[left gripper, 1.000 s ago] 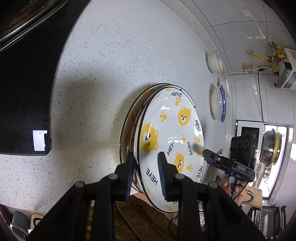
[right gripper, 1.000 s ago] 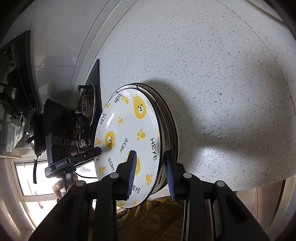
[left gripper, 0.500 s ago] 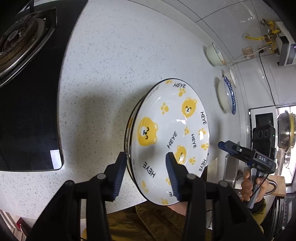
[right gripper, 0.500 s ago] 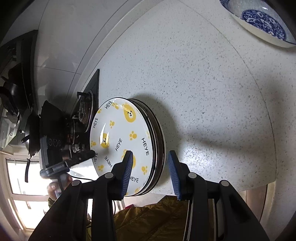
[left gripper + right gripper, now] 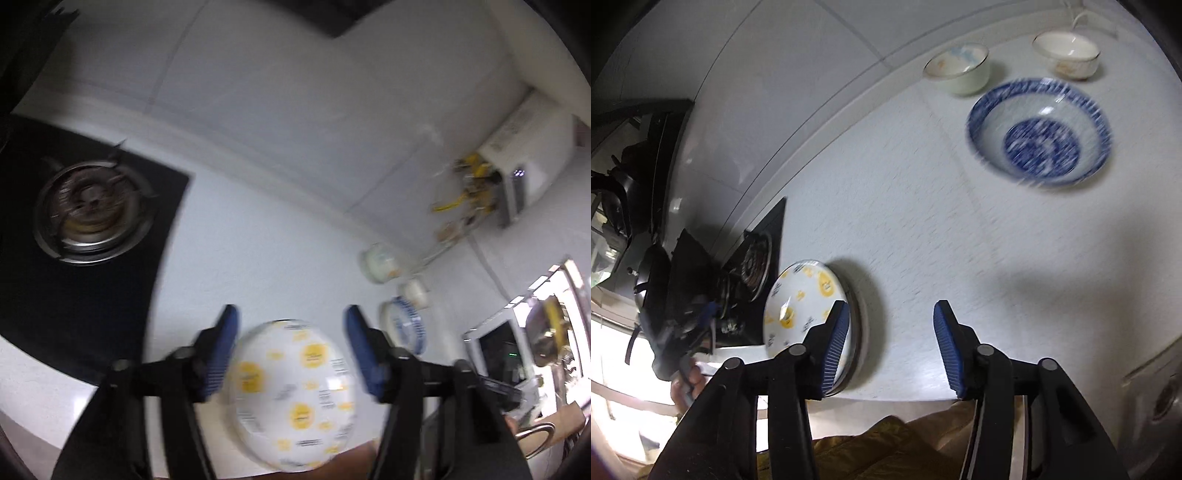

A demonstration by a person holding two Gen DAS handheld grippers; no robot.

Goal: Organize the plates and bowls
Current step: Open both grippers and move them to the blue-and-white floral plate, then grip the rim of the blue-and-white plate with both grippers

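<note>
A white plate with yellow bears (image 5: 295, 398) tops a stack of plates (image 5: 801, 299) lying on the speckled counter (image 5: 923, 221) near its front edge. My left gripper (image 5: 291, 312) hovers above the stack, its jaws opening wide; the plate shows between the fingers but they do not touch it. My right gripper (image 5: 892, 306) is to the right of the stack with its jaws opening and only bare counter between them. A blue-patterned bowl (image 5: 1039, 131) and two small white bowls (image 5: 958, 68) (image 5: 1067, 55) stand farther back on the right. Both views are blurred.
A black gas hob with a burner (image 5: 92, 210) fills the counter's left side. A tiled wall runs behind the counter, and a white water heater with yellow pipes (image 5: 517, 177) hangs at the right. A person's hand (image 5: 687, 380) holds the other gripper beside the hob.
Both grippers were shut on the plate's rim; now they have let go, opened and lifted away. The stack rests on the counter. The bowls have come into the right wrist view.
</note>
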